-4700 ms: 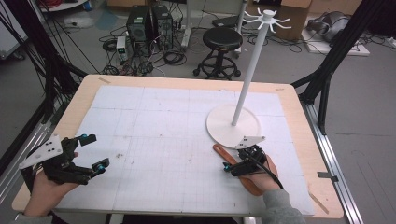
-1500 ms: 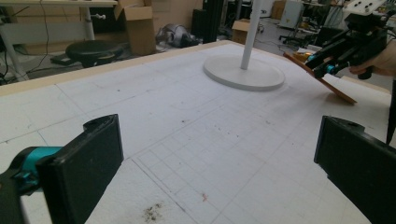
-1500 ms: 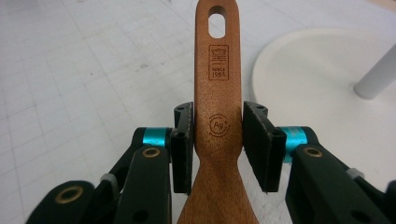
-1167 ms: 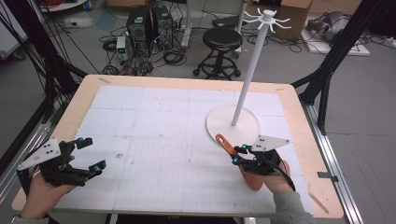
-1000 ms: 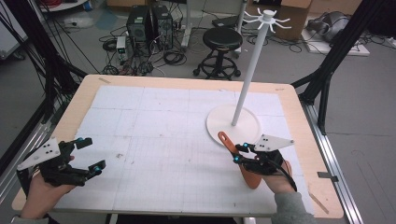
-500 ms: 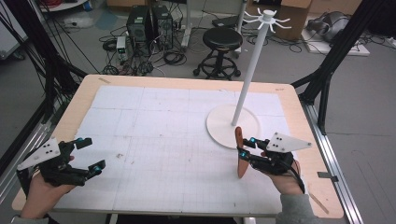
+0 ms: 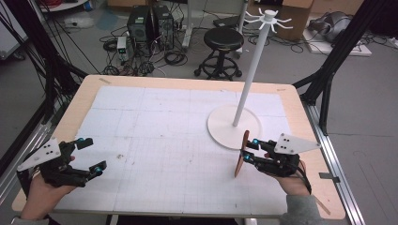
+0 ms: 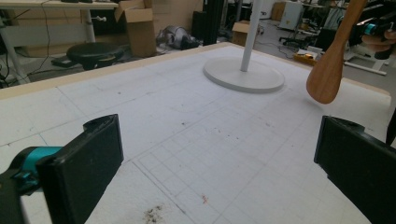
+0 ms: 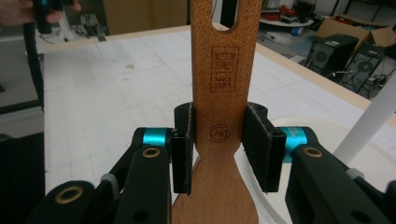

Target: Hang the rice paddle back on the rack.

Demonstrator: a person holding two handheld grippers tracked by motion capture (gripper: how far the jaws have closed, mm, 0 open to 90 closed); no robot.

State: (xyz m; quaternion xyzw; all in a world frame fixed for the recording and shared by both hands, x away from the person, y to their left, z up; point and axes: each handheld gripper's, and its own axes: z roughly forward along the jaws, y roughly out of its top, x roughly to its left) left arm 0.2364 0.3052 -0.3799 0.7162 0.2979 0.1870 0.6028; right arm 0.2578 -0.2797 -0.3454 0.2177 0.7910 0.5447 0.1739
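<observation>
My right gripper clamps the wooden spatula upright above the counter, beside the hook stand. Left gripper wide, idle. Keep slot end up, lift steadily toward a hook.

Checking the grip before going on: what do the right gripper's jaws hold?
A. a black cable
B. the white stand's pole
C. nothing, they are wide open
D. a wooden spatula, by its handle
D: in the right gripper view the right gripper has both jaws pressed on the handle of the wooden spatula, blade hanging down over the table.
</observation>
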